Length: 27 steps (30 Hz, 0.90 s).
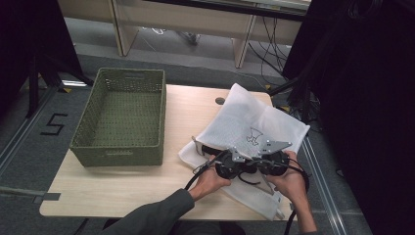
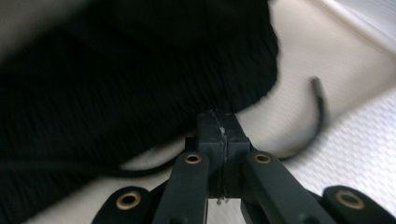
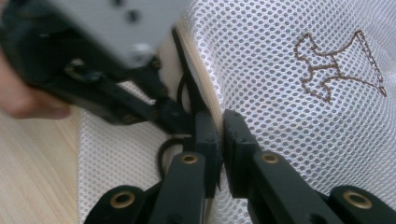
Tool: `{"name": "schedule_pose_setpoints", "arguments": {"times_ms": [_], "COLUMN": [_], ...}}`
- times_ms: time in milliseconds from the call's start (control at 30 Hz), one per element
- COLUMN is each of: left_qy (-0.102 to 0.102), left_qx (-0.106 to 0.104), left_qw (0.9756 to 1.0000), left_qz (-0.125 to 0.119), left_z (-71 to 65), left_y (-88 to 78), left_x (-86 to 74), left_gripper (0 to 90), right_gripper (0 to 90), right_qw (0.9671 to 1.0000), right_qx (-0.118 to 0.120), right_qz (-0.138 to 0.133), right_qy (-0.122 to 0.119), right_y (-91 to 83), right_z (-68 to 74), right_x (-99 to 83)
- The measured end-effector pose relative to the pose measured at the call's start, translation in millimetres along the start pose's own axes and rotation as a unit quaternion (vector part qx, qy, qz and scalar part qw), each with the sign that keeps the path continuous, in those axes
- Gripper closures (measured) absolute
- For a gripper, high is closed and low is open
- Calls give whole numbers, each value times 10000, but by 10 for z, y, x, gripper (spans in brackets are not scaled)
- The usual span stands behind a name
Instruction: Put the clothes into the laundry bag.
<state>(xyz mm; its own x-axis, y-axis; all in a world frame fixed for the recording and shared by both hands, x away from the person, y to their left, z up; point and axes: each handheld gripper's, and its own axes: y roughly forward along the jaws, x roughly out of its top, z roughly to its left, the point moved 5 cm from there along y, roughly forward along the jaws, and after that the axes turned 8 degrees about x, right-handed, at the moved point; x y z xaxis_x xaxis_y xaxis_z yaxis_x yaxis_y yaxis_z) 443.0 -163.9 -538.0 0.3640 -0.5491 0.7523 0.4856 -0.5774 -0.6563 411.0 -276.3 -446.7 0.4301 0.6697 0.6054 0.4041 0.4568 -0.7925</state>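
The white mesh laundry bag lies at the centre right of the high view, on the right half of the bench, with a black garment showing at its open mouth. The right gripper has its fingers clamped on the bag's cream zip edge, at the lower middle of the right gripper view. The left gripper has its fingers pressed together at the hem of the dark garment, at the lower middle of the left gripper view; whether a fold of it is caught between them I cannot tell, as the picture is blurred.

To do this step well, I judge the right grip should stay firm on the hem rather than the mesh, since the stitched edge will bear a pull better than open netting. The left should draw or feed the garment along the line of the opening, not across it, so the loose black cord does not snag.

The bag is a fine honeycomb net, thin and limp, with a small brown stitched figure on it. The garment looks soft, matt and ribbed. The bench is pale wood grain, smooth. At the left of the high view stands a green woven basket, rectangular, stiff-walled, with slot handles
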Motion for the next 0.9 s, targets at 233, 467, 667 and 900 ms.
{"name": "schedule_pose_setpoints", "arguments": {"times_ms": [233, 467, 667, 900], "left_qy": [-109, -158, -35, 107], "left_qx": [173, 304, 84, -469], "left_qw": [9998, 9993, 10000, 9988], "left_qz": [-72, -114, 20, 132], "left_z": [53, 145, 158, 3], "left_y": [152, 186, 31, -179], "left_x": [91, 159, 49, -86], "left_gripper": [891, 886, 811, 708], "right_gripper": [868, 870, 869, 861], "right_qw": [9999, 9998, 9994, 9991], "right_qx": [116, 123, 165, 149], "right_qz": [-20, -72, -161, -222], "right_qy": [95, 125, 272, 323], "right_y": [3, -6, -9, -21], "right_z": [8, -22, -54, -72], "right_x": [-4, -16, -43, -34]}}
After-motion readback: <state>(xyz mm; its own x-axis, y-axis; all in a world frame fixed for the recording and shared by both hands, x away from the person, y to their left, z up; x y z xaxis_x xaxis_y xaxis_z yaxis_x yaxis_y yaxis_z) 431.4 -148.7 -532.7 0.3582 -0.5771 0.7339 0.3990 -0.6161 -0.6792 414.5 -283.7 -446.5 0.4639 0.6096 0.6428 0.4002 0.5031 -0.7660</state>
